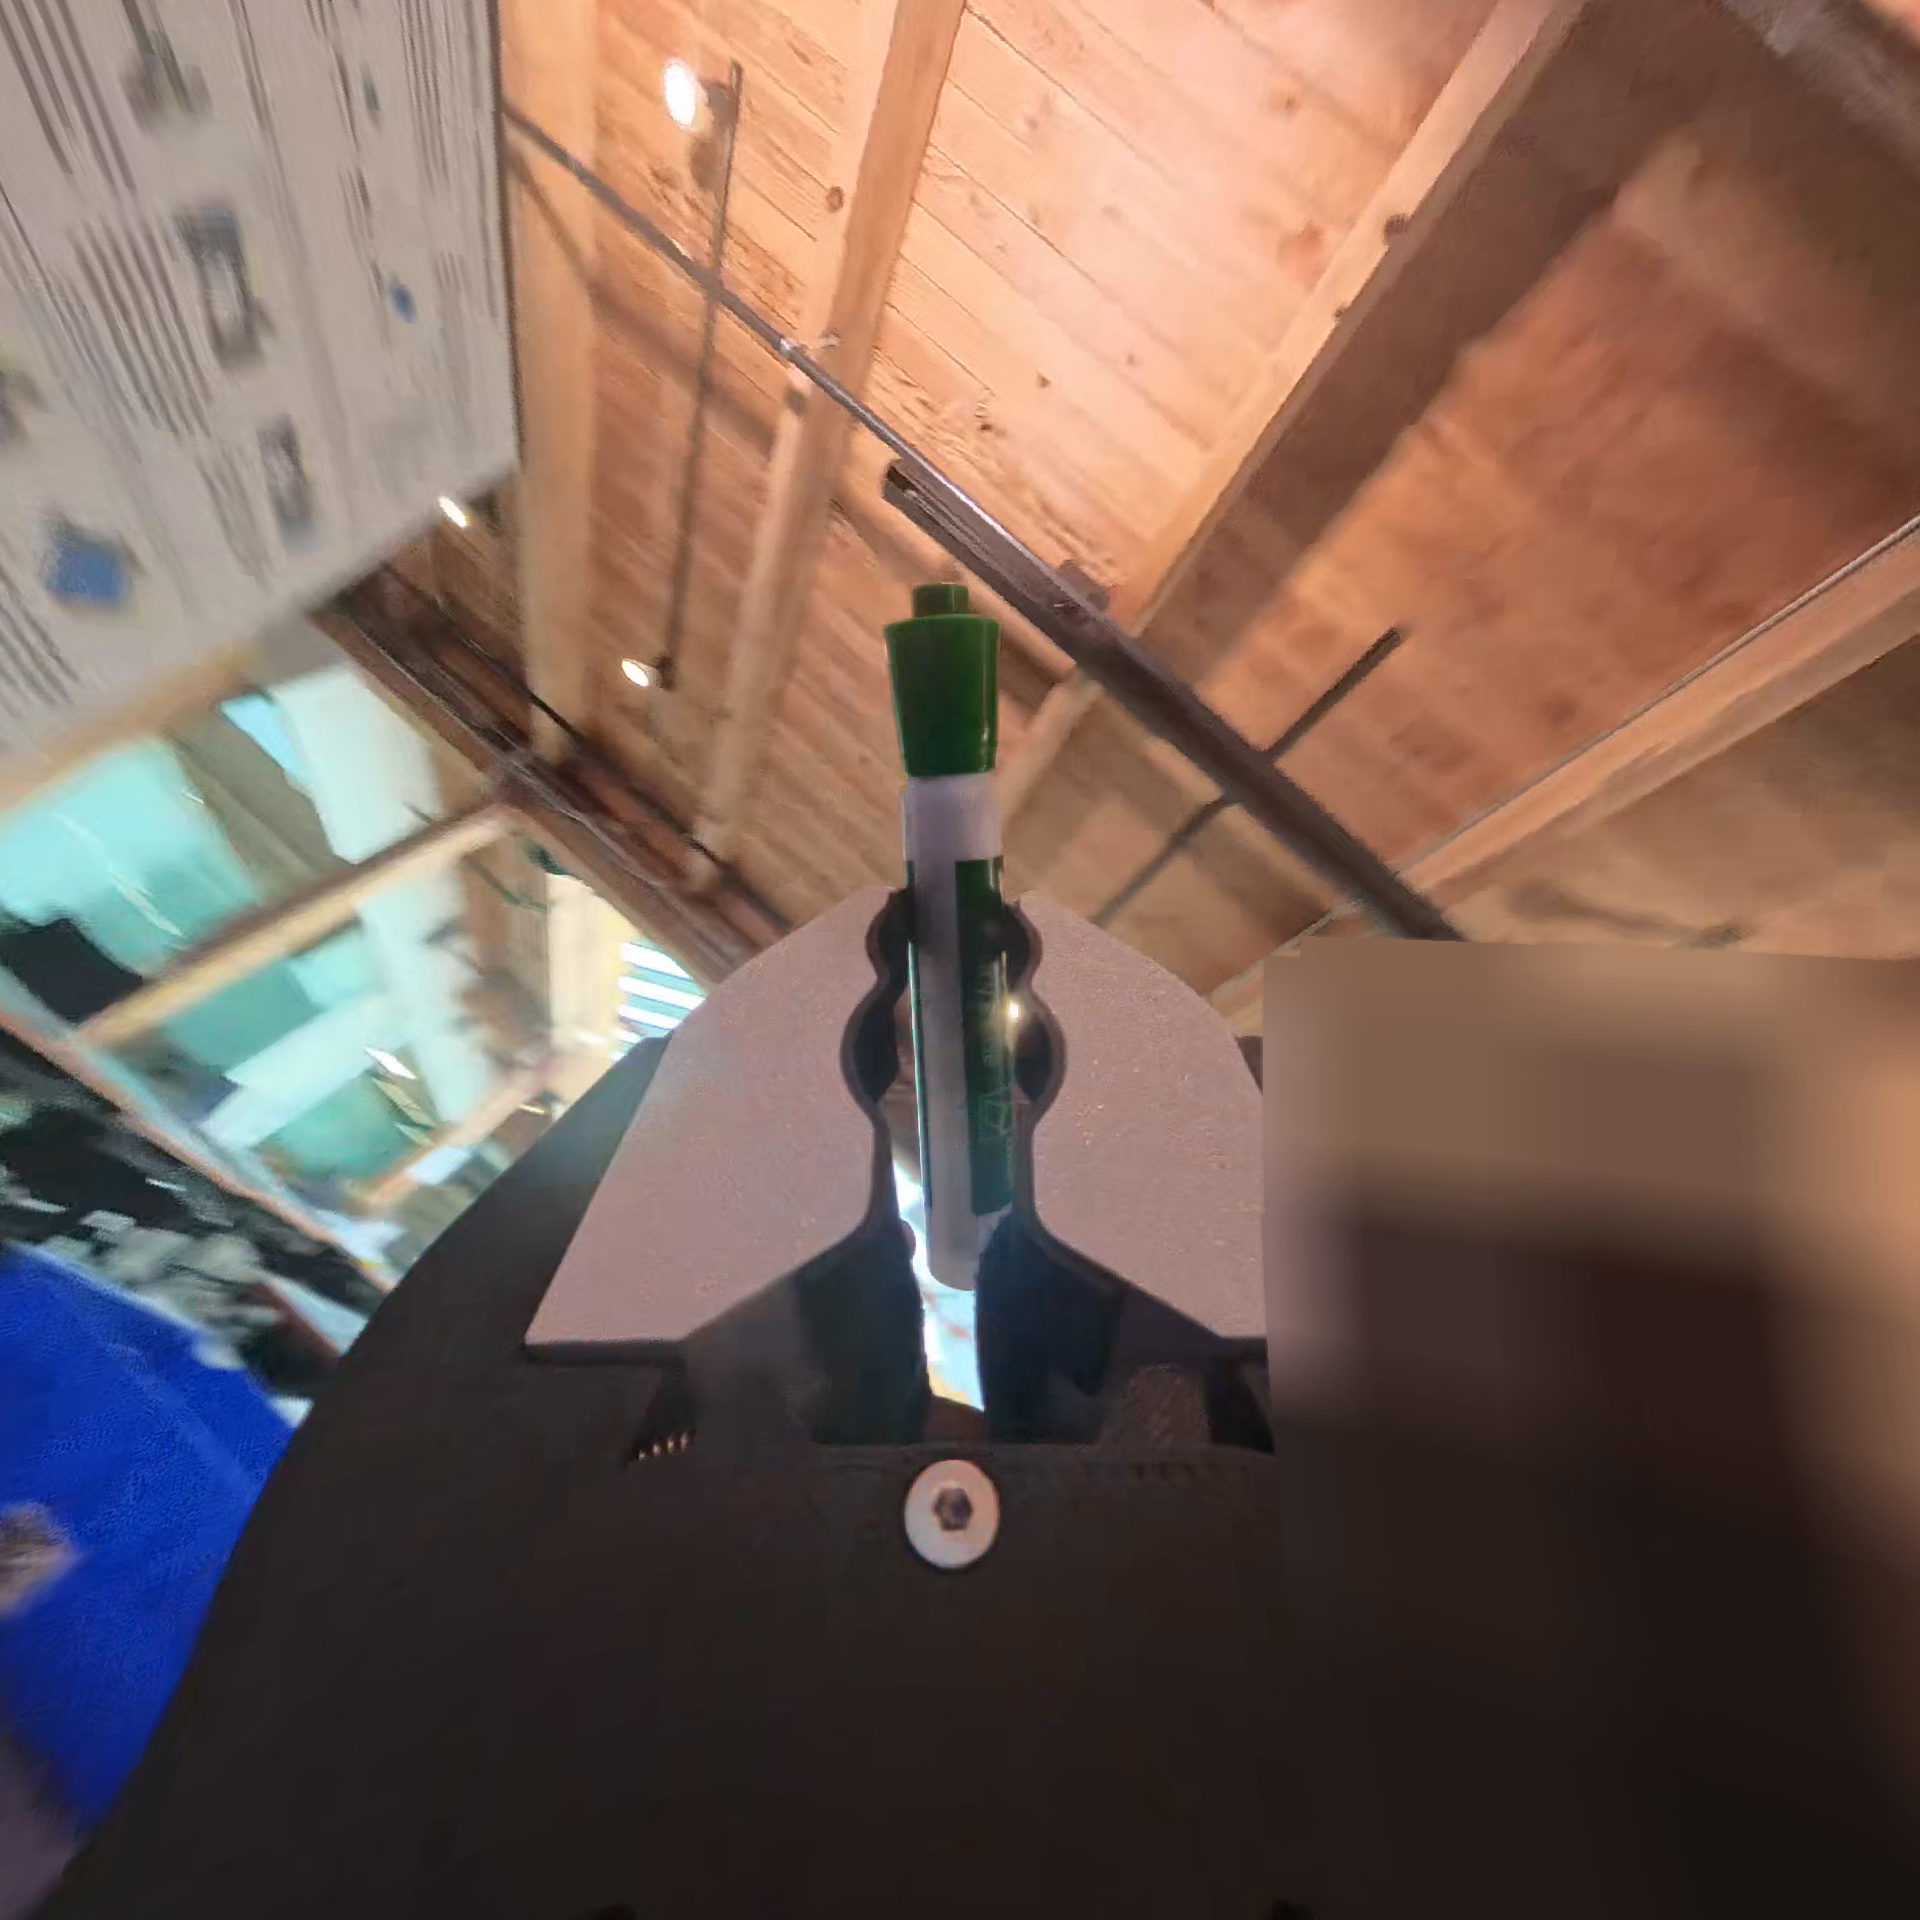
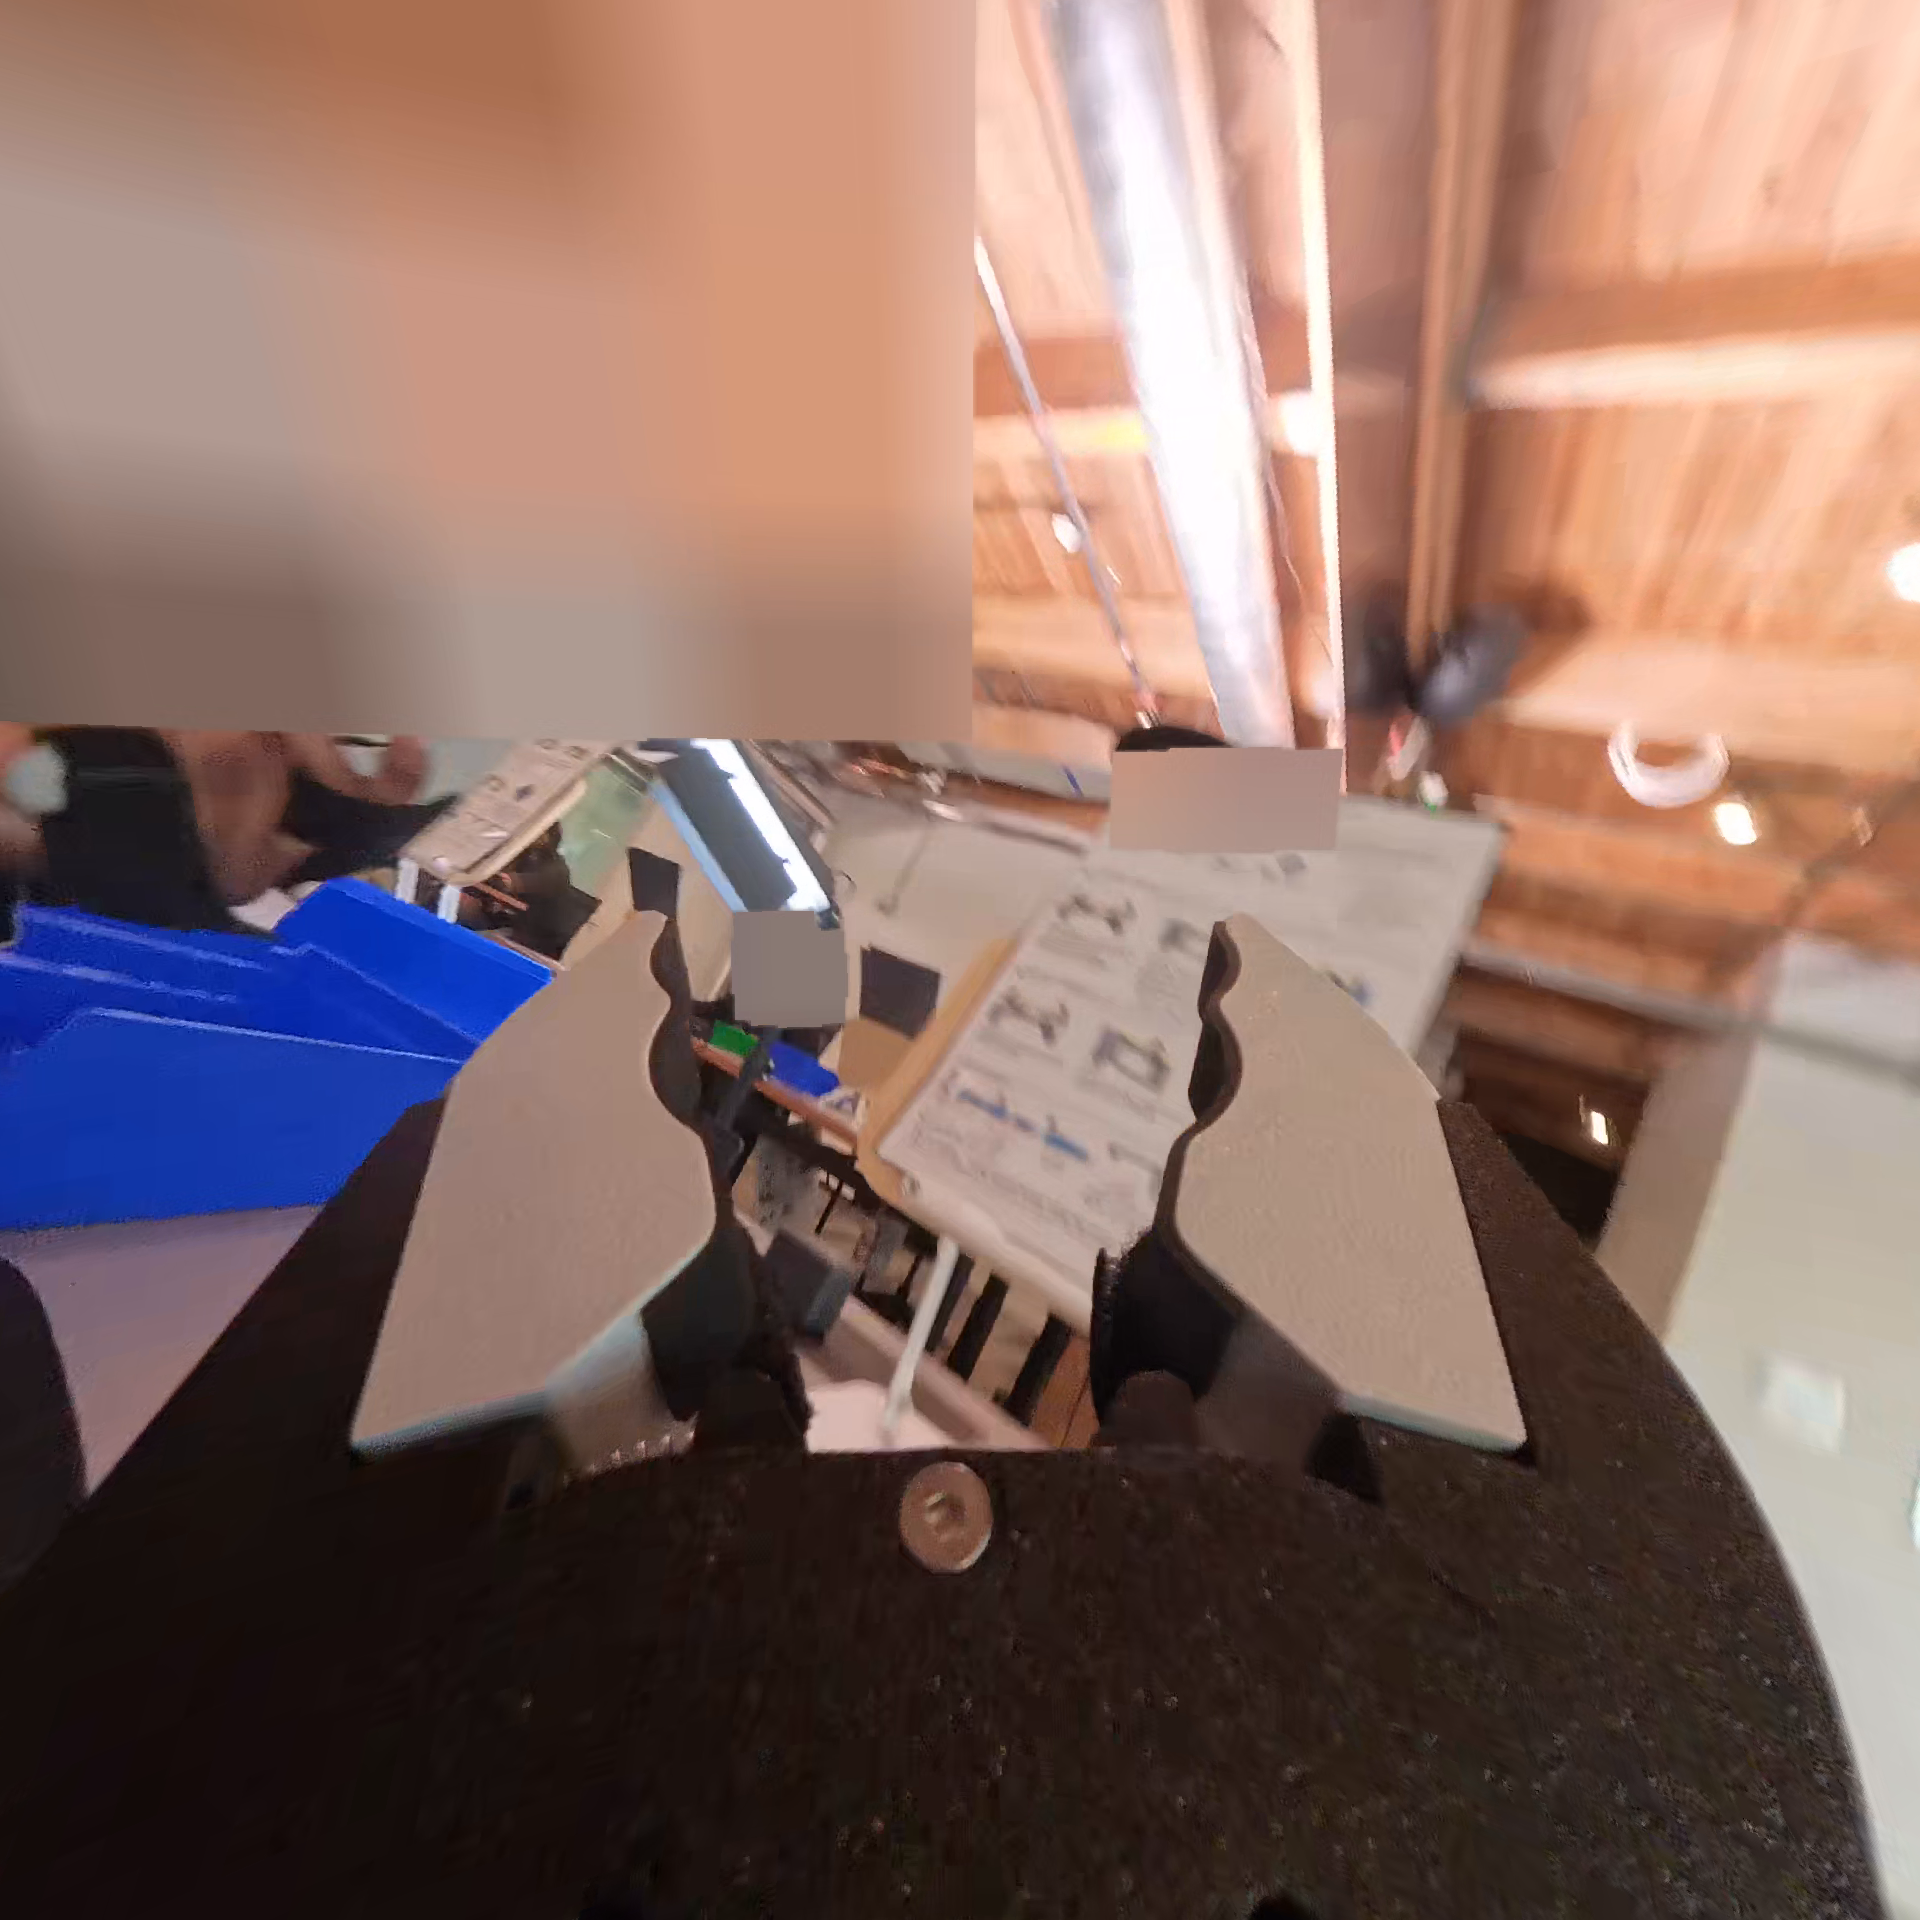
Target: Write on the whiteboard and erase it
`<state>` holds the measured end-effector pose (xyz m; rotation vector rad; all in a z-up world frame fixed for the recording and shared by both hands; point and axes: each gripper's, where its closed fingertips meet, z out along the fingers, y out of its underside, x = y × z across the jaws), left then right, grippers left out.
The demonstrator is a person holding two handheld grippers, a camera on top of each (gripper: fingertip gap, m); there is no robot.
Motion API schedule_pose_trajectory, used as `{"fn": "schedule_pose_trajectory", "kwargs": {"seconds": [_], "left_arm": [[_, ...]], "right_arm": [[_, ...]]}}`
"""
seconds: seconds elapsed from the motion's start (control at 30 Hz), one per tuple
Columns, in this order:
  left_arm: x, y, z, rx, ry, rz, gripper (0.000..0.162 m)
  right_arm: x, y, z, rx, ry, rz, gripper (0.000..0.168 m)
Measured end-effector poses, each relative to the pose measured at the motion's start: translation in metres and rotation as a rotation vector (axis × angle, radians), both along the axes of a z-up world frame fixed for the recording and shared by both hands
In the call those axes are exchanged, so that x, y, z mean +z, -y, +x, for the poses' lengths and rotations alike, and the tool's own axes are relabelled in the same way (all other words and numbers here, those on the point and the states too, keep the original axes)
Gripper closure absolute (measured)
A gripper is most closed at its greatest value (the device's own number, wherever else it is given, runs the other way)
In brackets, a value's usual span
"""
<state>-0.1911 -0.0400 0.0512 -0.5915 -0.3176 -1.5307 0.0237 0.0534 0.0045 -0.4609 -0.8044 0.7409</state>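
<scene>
My left gripper (image 1: 954, 914) is shut on a green and white marker (image 1: 951, 894). The marker stands along the fingers with its green cap (image 1: 940, 691) on, pointing up towards the wooden ceiling. My right gripper (image 2: 940, 940) is open and empty, and it points up and outward across the room. A white board (image 2: 1392, 883) stands behind a printed sheet in the right wrist view, far off. No eraser is in view.
Blue bins (image 2: 197, 1081) stand at the left in the right wrist view, and a blue shape (image 1: 114, 1455) shows at the left wrist view's lower left. A printed sheet (image 2: 1070, 1081) leans ahead. Wooden beams and a metal pipe (image 2: 1164, 364) run overhead. People stand far off. About 25 centimetres separates my left fingertips from my right.
</scene>
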Motion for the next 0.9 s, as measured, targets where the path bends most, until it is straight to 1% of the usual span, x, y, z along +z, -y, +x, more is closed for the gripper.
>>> {"fn": "schedule_pose_trajectory", "kwargs": {"seconds": [0.03,0.1,0.2,0.23,0.33,0.4,0.47,0.57,0.63,0.67,0.7,0.77,0.83,0.87,0.9], "left_arm": [[-0.001,-0.008,0.021,-0.088,0.04,0.005,0.145],[-0.007,-0.025,0.061,-0.237,0.067,-0.023,0.145],[-0.021,-0.042,0.102,-0.376,0.086,-0.09,0.145],[-0.025,-0.046,0.112,-0.405,0.088,-0.114,0.144],[-0.037,-0.055,0.131,-0.445,0.072,-0.174,0.145],[-0.039,-0.056,0.135,-0.449,0.08,-0.175,0.144],[-0.042,-0.058,0.14,-0.441,0.042,-0.194,0.144],[-0.048,-0.059,0.141,-0.387,-0.044,-0.204,0.144],[-0.054,-0.061,0.14,-0.303,-0.184,-0.191,0.141],[-0.059,-0.063,0.137,-0.239,-0.277,-0.185,0.136],[-0.065,-0.064,0.132,-0.147,-0.399,-0.163,0.124],[-0.081,-0.068,0.118,0.129,-0.74,-0.136,0.107],[-0.097,-0.072,0.105,0.489,-1.194,-0.091,0.098],[-0.103,-0.071,0.105,0.617,-1.408,-0.047,0.096],[-0.107,-0.069,0.112,0.671,-1.571,0.007,0.096]], "right_arm": [[0.0,0.012,-0.02,0.019,0.021,0.081,0.076],[0.002,0.035,-0.053,0.063,0.056,0.22,0.08],[0.012,0.064,-0.073,0.124,0.05,0.395,0.095],[0.016,0.069,-0.076,0.132,0.05,0.432,0.097],[0.019,0.074,-0.084,0.123,0.078,0.493,0.109],[0.017,0.075,-0.085,0.122,0.094,0.51,0.12],[0.013,0.074,-0.085,0.117,0.118,0.501,0.146],[0.01,0.068,-0.082,0.138,0.149,0.418,0.147],[0.01,0.062,-0.077,0.252,0.152,0.263,0.147],[0.013,0.058,-0.071,0.329,0.127,0.158,0.147],[0.015,0.053,-0.065,0.411,0.105,0.054,0.148],[0.016,0.04,-0.056,0.559,0.103,-0.167,0.148],[0.007,0.034,-0.054,0.693,0.174,-0.327,0.148],[0.002,0.035,-0.054,0.757,0.217,-0.371,0.147],[-0.001,0.036,-0.054,0.801,0.234,-0.4,0.148]]}}
